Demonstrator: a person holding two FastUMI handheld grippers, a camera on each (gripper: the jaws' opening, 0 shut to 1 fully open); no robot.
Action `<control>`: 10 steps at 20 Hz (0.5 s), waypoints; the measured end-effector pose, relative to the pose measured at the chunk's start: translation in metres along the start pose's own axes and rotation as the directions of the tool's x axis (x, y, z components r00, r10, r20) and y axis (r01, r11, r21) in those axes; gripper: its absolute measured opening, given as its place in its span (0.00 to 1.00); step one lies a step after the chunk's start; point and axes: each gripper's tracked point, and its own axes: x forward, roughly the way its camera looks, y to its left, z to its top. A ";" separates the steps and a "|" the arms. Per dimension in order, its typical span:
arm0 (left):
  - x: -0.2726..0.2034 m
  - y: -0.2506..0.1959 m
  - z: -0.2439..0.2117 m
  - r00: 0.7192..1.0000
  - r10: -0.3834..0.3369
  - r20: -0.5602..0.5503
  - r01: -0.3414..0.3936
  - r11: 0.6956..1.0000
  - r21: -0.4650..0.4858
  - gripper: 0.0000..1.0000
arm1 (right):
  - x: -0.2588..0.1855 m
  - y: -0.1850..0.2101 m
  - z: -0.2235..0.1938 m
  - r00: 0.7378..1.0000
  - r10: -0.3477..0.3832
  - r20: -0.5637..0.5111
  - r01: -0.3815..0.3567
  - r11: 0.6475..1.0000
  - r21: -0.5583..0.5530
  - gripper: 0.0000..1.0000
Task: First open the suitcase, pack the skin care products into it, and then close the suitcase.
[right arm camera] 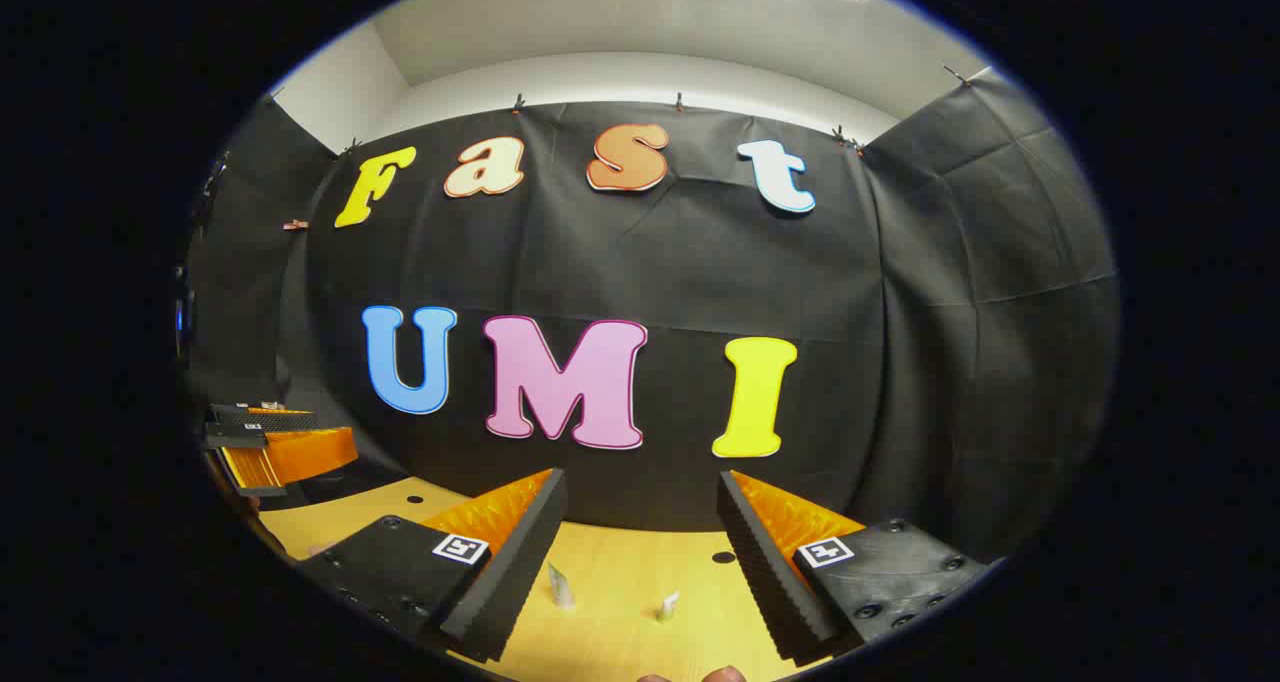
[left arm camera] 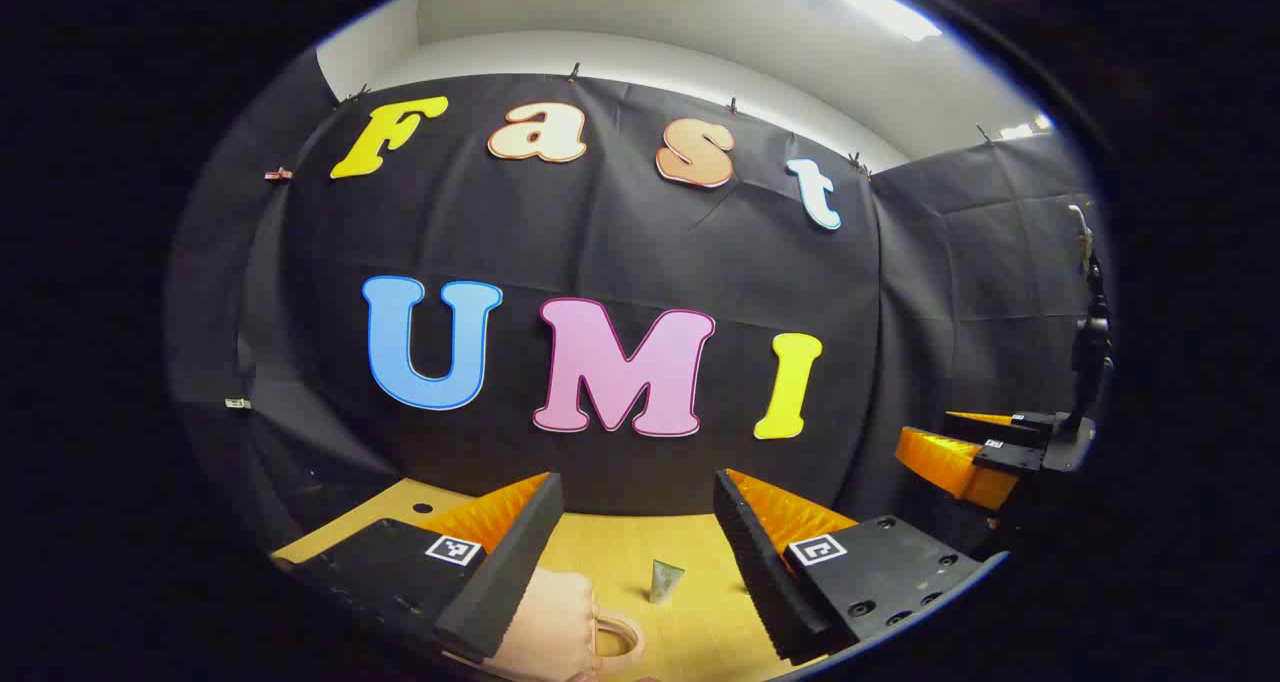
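In the left gripper view, the left hand-held gripper (left arm camera: pixel 635 562) sits at the bottom of the frame with its two black foam-faced fingers spread wide and nothing between them. Past them runs the light wooden counter (left arm camera: pixel 620 547), which meets the black cloth wall. At the bottom centre, just right of the left finger, lies a pale pink suitcase (left arm camera: pixel 550 617) with a looped handle facing right; its lower part is cut off by the frame edge, and whether it is open or shut cannot be told. A little to its right, between the fingers and apart from both, a small pale green skin care tube (left arm camera: pixel 665 580) stands upright on the counter. At the right edge of this view the right hand-held gripper (left arm camera: pixel 985 452) shows farther off, orange and black, held above counter level. In the right gripper view, the right hand-held gripper (right arm camera: pixel 640 552) is likewise wide apart and empty at the bottom of the frame. On the counter (right arm camera: pixel 620 562) between its fingers stand two small pale items: a small tube (right arm camera: pixel 560 584) near the left finger and a smaller white item (right arm camera: pixel 668 605) nearer the centre; what they are is too small to tell. At the left edge of this view, the left hand-held gripper (right arm camera: pixel 270 447) appears, seen from the side.
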 end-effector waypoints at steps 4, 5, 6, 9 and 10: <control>0.007 -0.006 -0.008 1.000 0.006 -0.014 -0.006 1.000 -0.001 0.95 | 0.008 -0.015 -0.013 1.000 -0.013 -0.009 0.013 1.000 0.009 0.96; 0.008 -0.008 -0.010 1.000 0.009 -0.018 -0.009 1.000 -0.007 0.95 | 0.009 -0.014 -0.015 1.000 -0.006 -0.013 0.006 1.000 0.007 0.96; 0.008 -0.010 -0.011 1.000 0.010 -0.024 -0.010 1.000 -0.008 0.95 | 0.010 -0.014 -0.017 1.000 -0.002 -0.018 0.002 1.000 0.003 0.94; 0.009 -0.011 -0.007 1.000 0.019 -0.015 -0.019 1.000 0.012 0.95 | 0.012 -0.012 -0.017 1.000 0.012 -0.015 -0.012 1.000 -0.015 0.98; 0.010 -0.010 -0.007 1.000 0.023 -0.009 -0.023 1.000 0.015 0.95 | 0.012 -0.012 -0.017 1.000 0.017 -0.011 -0.017 1.000 -0.020 0.98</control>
